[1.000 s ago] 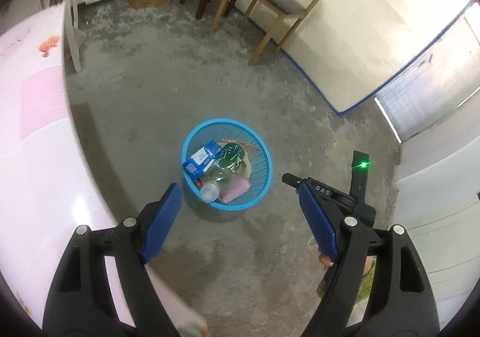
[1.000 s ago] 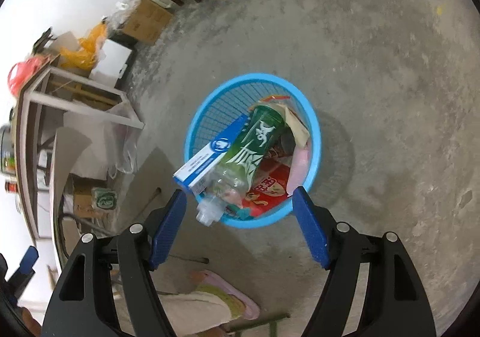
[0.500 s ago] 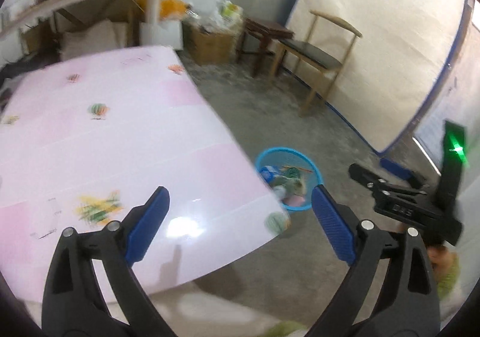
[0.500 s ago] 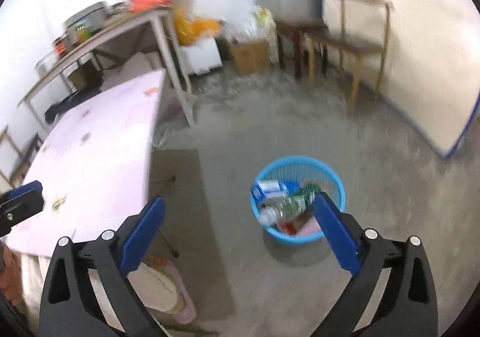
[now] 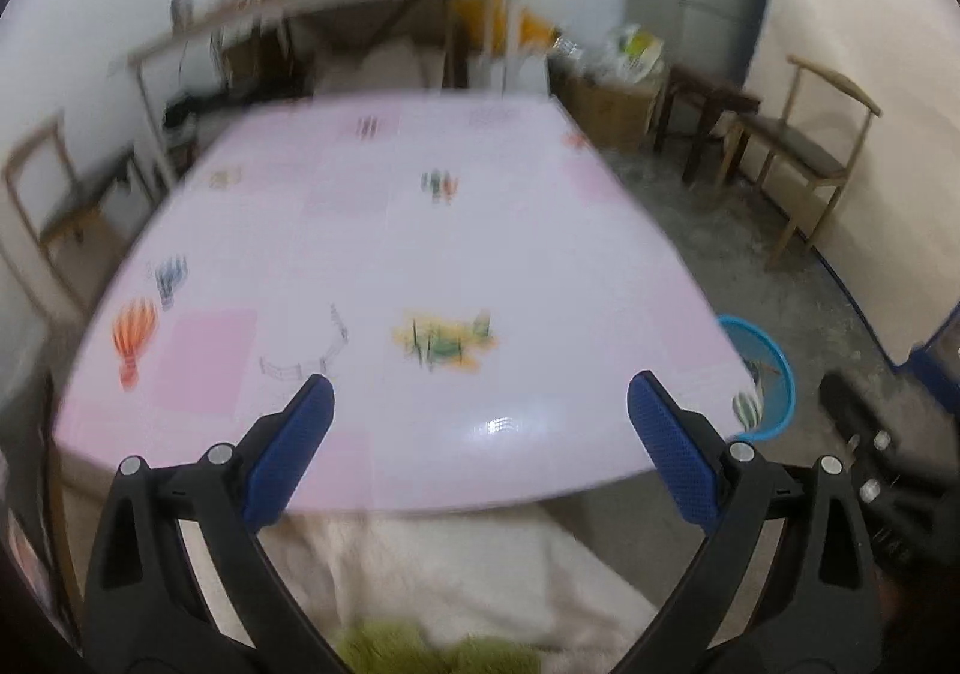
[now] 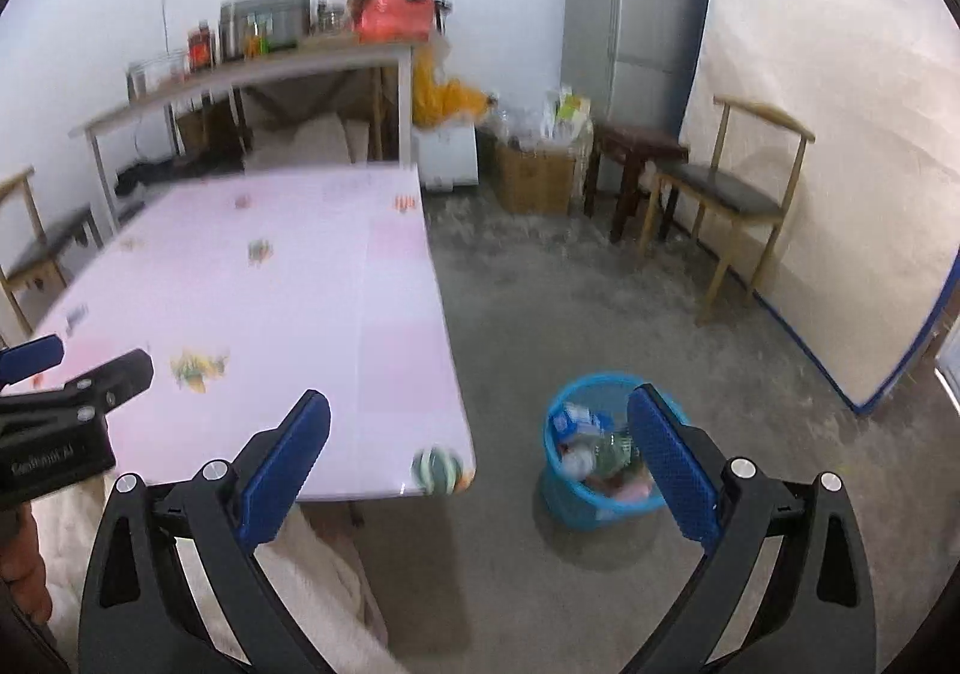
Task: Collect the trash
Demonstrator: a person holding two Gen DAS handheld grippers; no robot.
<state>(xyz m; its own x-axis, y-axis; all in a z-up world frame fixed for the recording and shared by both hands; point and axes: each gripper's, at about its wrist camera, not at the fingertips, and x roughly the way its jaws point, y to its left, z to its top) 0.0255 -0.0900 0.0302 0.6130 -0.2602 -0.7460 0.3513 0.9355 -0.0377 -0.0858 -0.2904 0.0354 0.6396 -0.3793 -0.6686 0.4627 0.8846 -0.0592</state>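
Observation:
A blue mesh basket [image 6: 573,512] stands on the concrete floor just right of the table's near corner. It holds trash: a blue-and-white carton [image 6: 570,416], a clear bottle and a pink piece. My right gripper [image 6: 477,392] hangs open and empty above the floor, well back from the basket. My left gripper [image 5: 478,380] is open and empty over the near edge of the pink patterned table [image 5: 420,254]. From there only the basket's rim [image 5: 744,323] shows past the table corner. No loose trash shows on the tabletop.
A wooden chair [image 6: 732,194], a dark stool [image 6: 636,146] and a cardboard box [image 6: 534,176] line the far side. A fridge [image 6: 630,14] and a leaning mattress [image 6: 840,164] stand behind them. A cluttered shelf table [image 6: 240,68] is beyond the pink table.
Both grippers rose and tilted up from looking down into the basket to facing the table and room. Their jaws opened wider. The basket now lies farther off.

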